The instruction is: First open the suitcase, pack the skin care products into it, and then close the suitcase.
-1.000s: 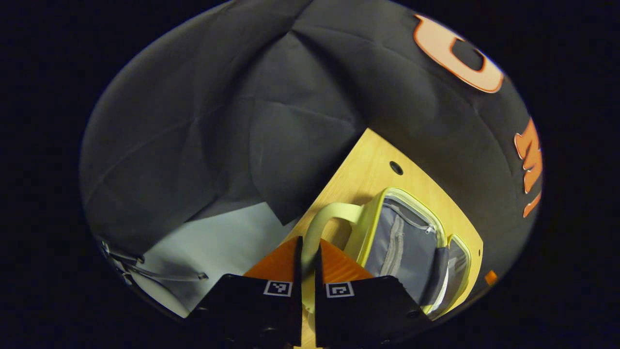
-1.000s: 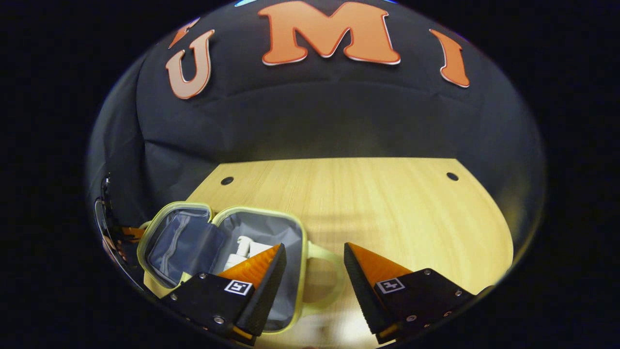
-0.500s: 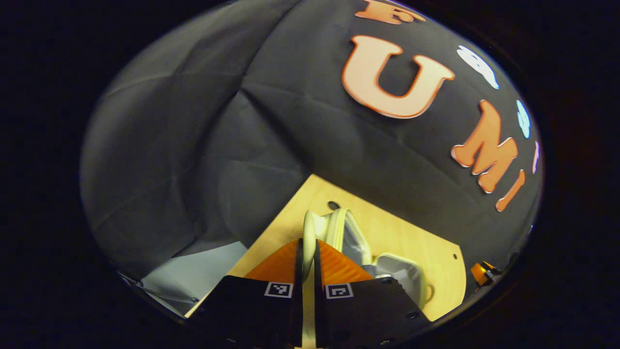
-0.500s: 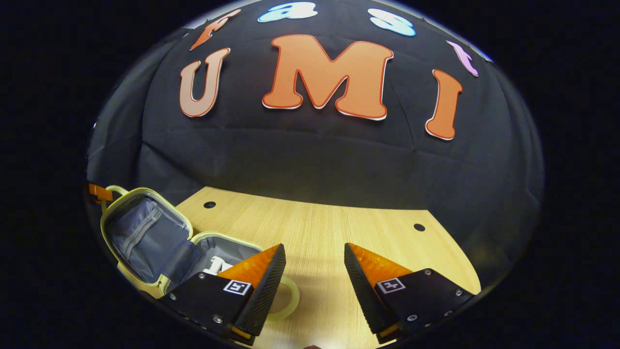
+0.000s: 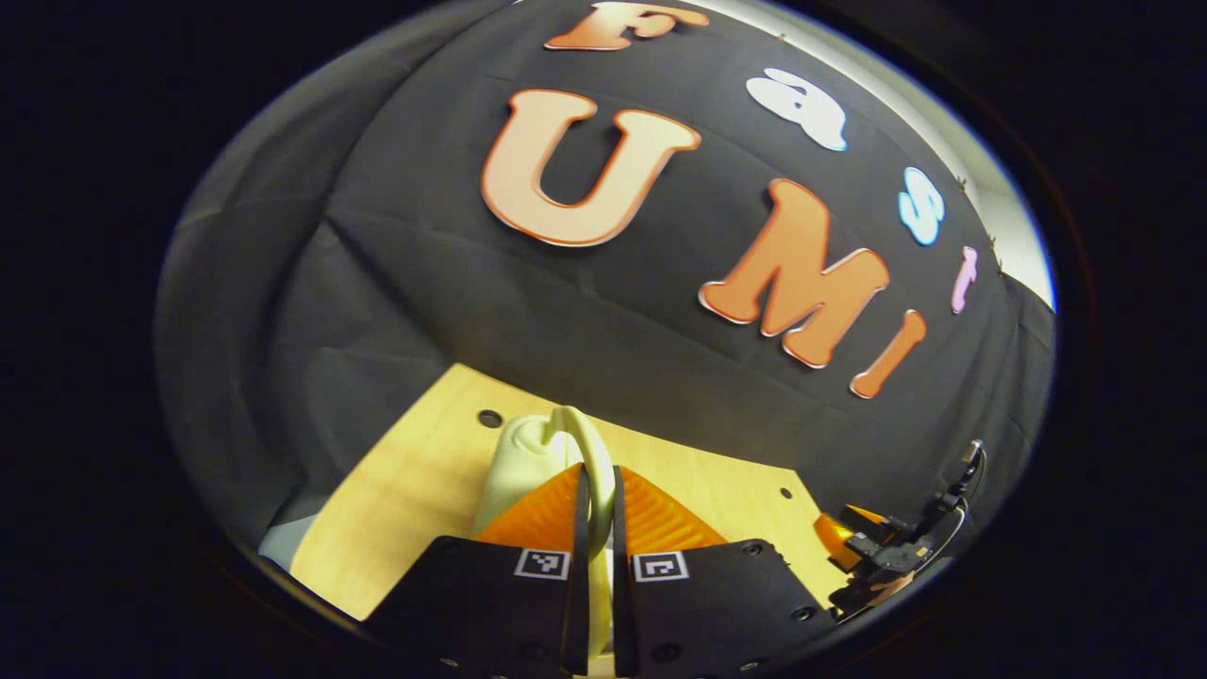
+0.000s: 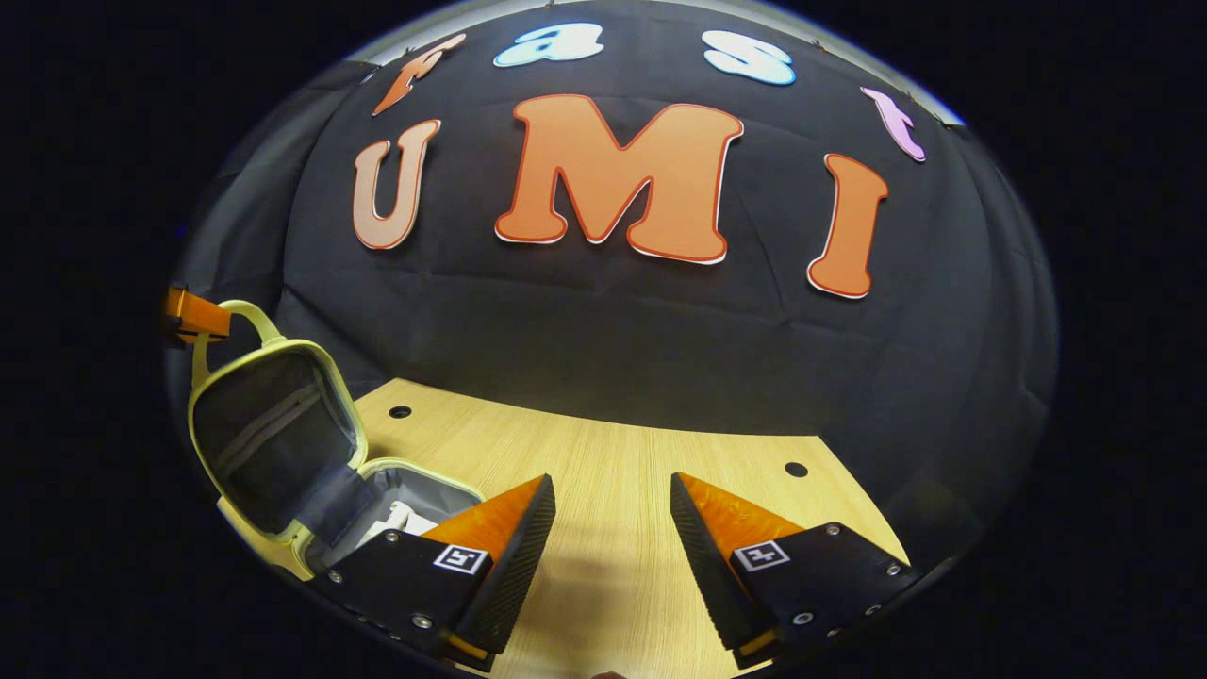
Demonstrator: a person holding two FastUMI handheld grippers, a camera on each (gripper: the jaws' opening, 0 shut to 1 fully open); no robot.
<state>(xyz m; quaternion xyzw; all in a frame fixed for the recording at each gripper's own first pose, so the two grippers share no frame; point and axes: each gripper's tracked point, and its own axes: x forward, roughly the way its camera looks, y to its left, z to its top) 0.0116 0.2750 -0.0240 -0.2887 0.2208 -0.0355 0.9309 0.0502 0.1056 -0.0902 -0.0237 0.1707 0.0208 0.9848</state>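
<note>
In the left gripper view, the left gripper [image 5: 595, 505] is seen at the bottom centre of the frame with its jaws brought almost together, and the pale yellow-green handle [image 5: 589, 453] of the suitcase [image 5: 514, 462] is pinched between them, with both fingers pressed on it. Just behind the jaws, the pale outer shell of the suitcase is seen edge-on above the wooden counter [image 5: 405, 500]. At the lower right edge of the same view, the right gripper [image 5: 872, 547] is seen farther off. In the right gripper view, the right gripper [image 6: 613, 538] is seen at the bottom centre with its jaws spread wide and nothing held between them; bare counter [image 6: 613, 462] is seen through the gap. At the left of that frame, the suitcase [image 6: 273, 443] is seen partly open: its lid is raised steeply, with the grey lining and a zipped pocket turned toward the camera, while the lower half lies on the counter. A white skin care product [image 6: 401, 519] is partly seen inside the lower half, just behind one finger of the right gripper. At the upper left edge, the handle [image 6: 240, 325] on the raised lid is held by the left gripper [image 6: 193, 316].
</note>
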